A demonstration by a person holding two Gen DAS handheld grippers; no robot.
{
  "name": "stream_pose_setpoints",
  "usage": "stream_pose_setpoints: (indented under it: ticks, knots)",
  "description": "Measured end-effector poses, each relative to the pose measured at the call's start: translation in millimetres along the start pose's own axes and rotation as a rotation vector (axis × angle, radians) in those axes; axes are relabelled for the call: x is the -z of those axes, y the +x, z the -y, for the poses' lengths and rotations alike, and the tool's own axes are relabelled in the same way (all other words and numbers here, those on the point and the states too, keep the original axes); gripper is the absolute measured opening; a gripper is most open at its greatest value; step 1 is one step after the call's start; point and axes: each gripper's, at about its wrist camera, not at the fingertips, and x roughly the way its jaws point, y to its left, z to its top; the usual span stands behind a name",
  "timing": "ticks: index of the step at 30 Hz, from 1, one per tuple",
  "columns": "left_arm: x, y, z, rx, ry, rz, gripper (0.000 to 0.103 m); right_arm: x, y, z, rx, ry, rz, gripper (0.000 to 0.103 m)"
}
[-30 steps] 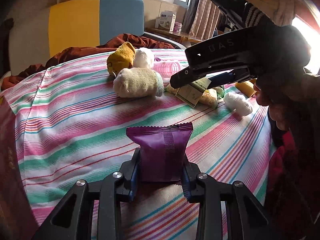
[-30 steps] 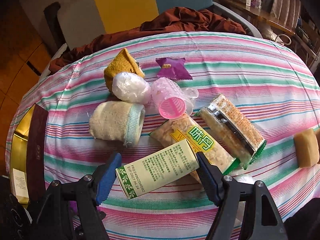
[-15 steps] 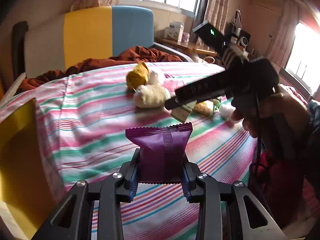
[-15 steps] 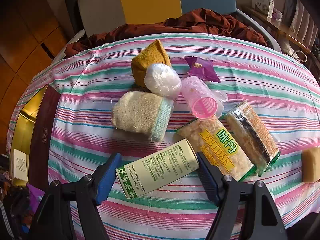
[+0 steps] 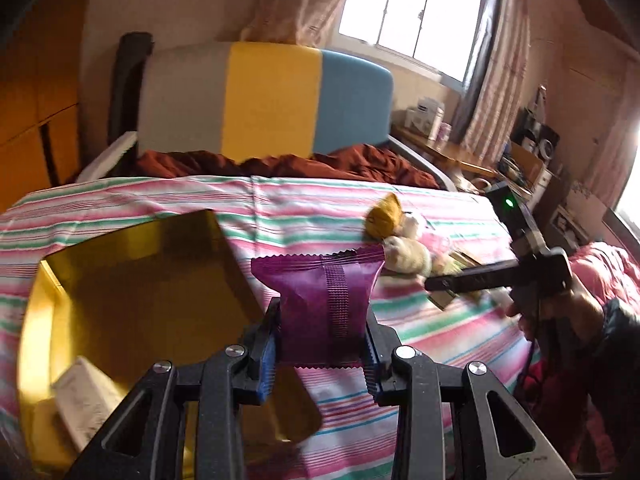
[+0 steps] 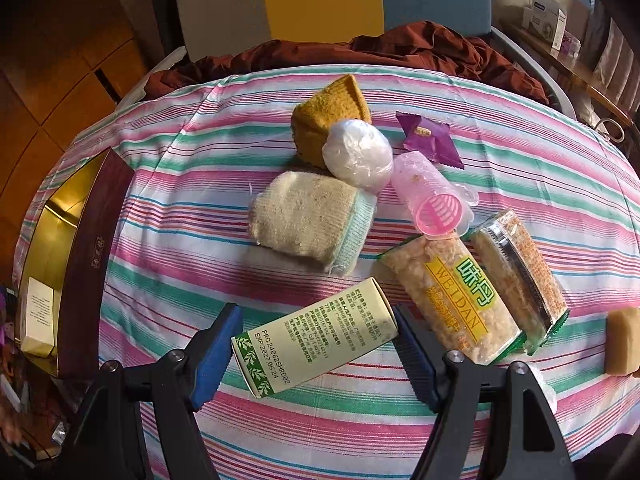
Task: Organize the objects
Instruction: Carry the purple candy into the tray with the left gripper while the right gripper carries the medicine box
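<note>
Striped cloth: pink, green and white, covering the surface; landmark for all entries below.

Left gripper: jaws clamped on a purple snack packet, held upright above the cloth's near edge, beside a gold-lined box.

Gold-lined box: open, at the cloth's left edge; a small white carton lies inside.

Right gripper: jaws apart, a pale green carton lying between them on the cloth's near part; whether the pads touch it cannot be told.

Cloth centre, clustered: cream sock roll, mustard knit piece, white wrapped ball, pink plastic roller.

Far side of the cluster: second purple packet, flat.

Right of the green carton: two clear packs of rice snacks, side by side.

Cloth's right edge: tan block.

Beyond the cloth: brown blanket.
</note>
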Motion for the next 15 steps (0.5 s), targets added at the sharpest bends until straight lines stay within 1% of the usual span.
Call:
stream_pose_setpoints:
  ticks: [4,8,15]
  knots:
    - [-3,-17,-34,-0.056,-0.063,0.026,0.035,3,0,-13,-0.021,-0.045,-0.002,0.076]
    - [-2,-30,-65,-0.126,-0.094,0.042,0.035,6,0,-20,-0.036,-0.065,-0.009,0.076]
    - [3,-46,-123,-0.239,-0.136,0.033,0.035,15,6,-40,-0.034,-0.120,-0.036,0.076]
